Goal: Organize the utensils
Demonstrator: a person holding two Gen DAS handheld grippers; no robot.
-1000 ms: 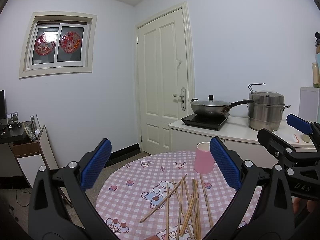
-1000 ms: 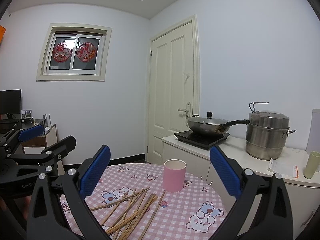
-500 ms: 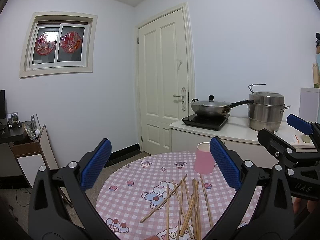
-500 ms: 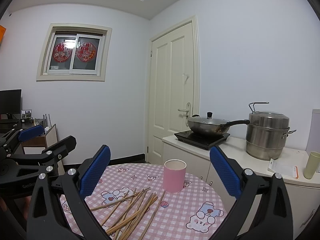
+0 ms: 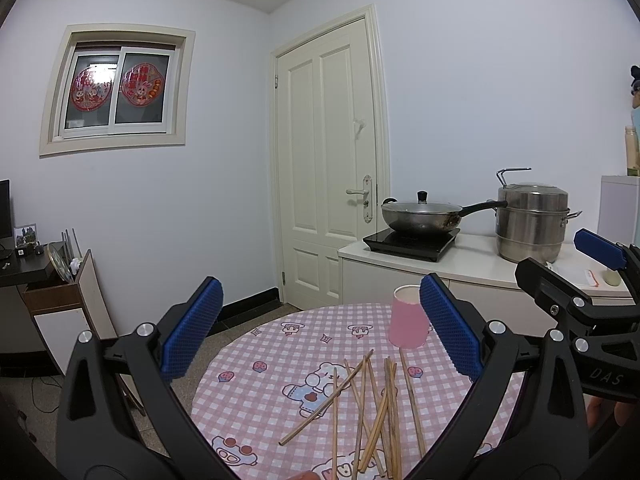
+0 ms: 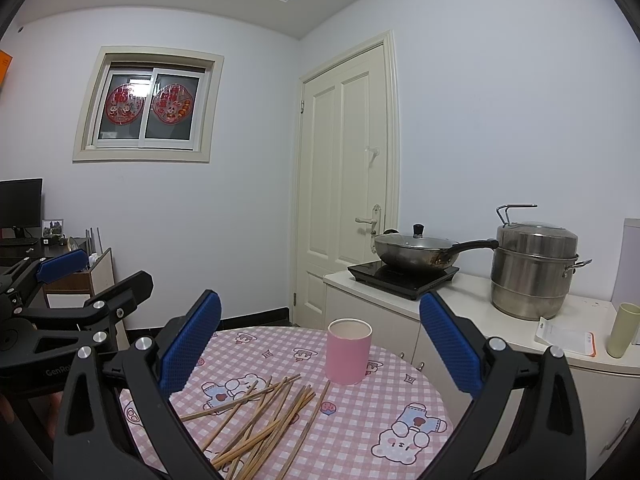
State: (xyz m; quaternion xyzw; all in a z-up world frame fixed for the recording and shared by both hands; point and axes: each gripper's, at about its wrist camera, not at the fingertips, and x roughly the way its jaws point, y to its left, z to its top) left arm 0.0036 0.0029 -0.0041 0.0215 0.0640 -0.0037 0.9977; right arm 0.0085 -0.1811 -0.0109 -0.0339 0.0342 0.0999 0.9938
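A round table (image 5: 256, 392) covered with a pink-and-white checked cloth printed with cartoon bears fills the lower middle of both wrist views. Behind it, against the wall, a white counter (image 6: 460, 304) carries a black induction hob (image 6: 400, 276) with a lidded steel wok (image 6: 416, 254) on it, and beside that a tall stainless steel steamer pot (image 6: 534, 272).

The left gripper (image 5: 318, 330), black-framed with blue ribbed pads, hangs above the near edge of the table with its fingers spread wide and nothing between them. The right gripper (image 6: 320, 338), of the same build, is held beside it, likewise released and empty; each gripper shows at the edge of the other's view.

A pink paper cup (image 6: 348, 352) stands upright on the cloth toward the far side of the table, its mouth open. Just in front of it lies a loose pile of bamboo chopsticks (image 6: 260, 424), crossed over one another, flat on the cloth, the nearest tip close to the base of the cup but none inside it.
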